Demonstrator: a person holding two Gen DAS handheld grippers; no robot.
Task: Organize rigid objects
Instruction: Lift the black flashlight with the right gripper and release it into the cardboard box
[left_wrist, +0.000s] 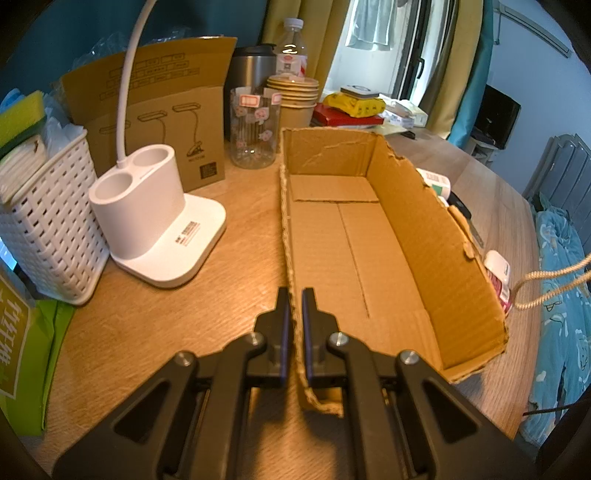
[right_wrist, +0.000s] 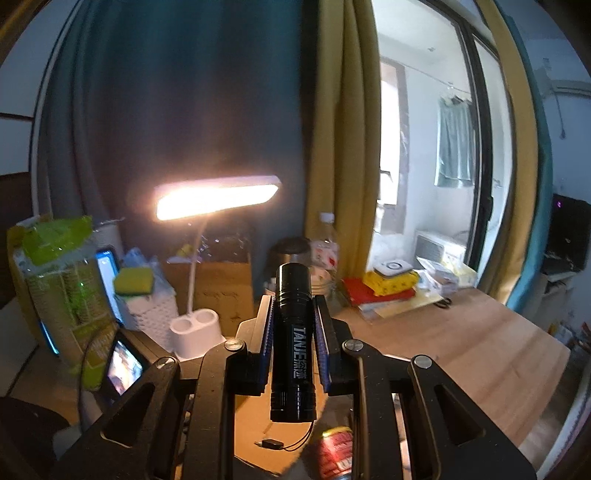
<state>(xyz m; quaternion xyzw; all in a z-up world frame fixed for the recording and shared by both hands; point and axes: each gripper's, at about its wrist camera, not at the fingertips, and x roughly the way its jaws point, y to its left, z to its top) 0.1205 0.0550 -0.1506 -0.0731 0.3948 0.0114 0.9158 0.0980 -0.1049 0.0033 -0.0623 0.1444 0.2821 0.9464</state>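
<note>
Over on the left, white basket (left_wrist: 51, 221) and lamp base (left_wrist: 155, 221) stand beside the empty cardboard box (left_wrist: 406, 221), and the left gripper (left_wrist: 295, 314) is clamped tight on the box's near wall, pinning it to the wooden table (left_wrist: 229, 206); on the right, the right gripper (right_wrist: 293, 332) grips a black flashlight (right_wrist: 293, 332) held aloft, lanyard dangling. This looks like the carry step: next it needs lowering into the box, then release
</note>
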